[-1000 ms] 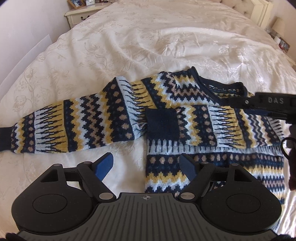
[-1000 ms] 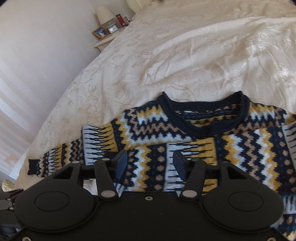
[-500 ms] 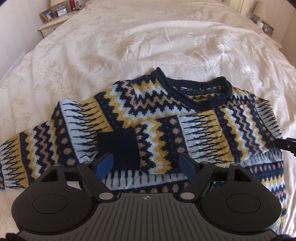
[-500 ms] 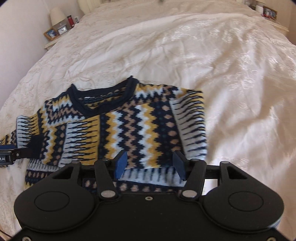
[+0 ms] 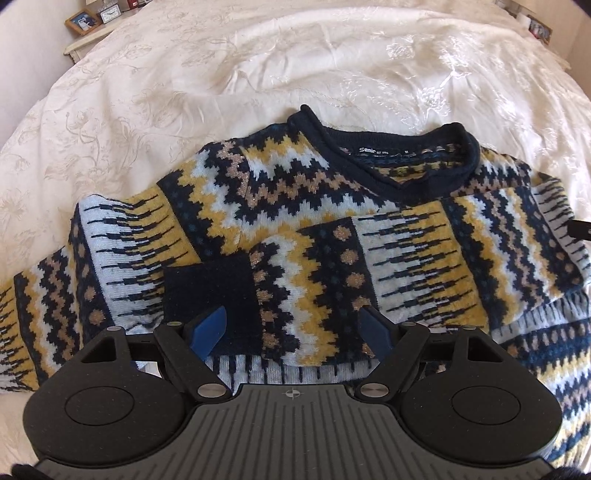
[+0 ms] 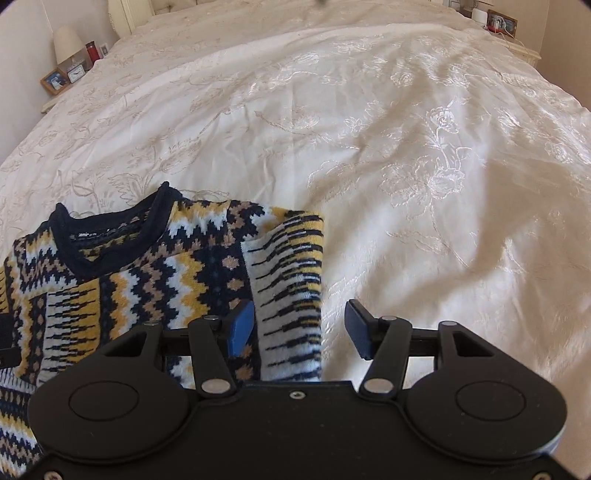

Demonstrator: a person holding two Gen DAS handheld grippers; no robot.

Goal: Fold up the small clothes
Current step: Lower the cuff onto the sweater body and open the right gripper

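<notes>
One sweater (image 5: 295, 229), navy/yellow/white/tan zigzag knit, lies flat on the bed (image 5: 258, 74), front up, navy collar (image 5: 388, 155) toward the headboard. One sleeve is folded across the chest, its navy cuff (image 5: 210, 295) sitting on the body. The other sleeve (image 5: 48, 302) runs out toward the left edge of the left wrist view. Neck label is readable inside the collar.

Left gripper (image 5: 293, 328): fingers wide apart, holding nothing, hovering over the folded sleeve with the cuff just ahead of the left blue pad. Contact with the knit: cannot tell.

Right gripper (image 6: 299, 328): fingers wide apart, nothing held. It straddles the sweater's side edge (image 6: 317, 295); one pad is over the knit, the other over bare bedspread. A sliver of this gripper shows at the right edge of the left wrist view.

No containers in view.

Counts: 1 sweater, 2 grippers. A nightstand (image 6: 51, 103) beside the bed carries 1 framed photo (image 6: 55, 82), 1 small clock (image 6: 76, 74), 1 lamp (image 6: 68, 42) and 1 red item, too small to identify. On the far side of the bed there is another framed photo (image 6: 500, 22).

Bedspread is cream with an embroidered floral pattern, lightly creased.
</notes>
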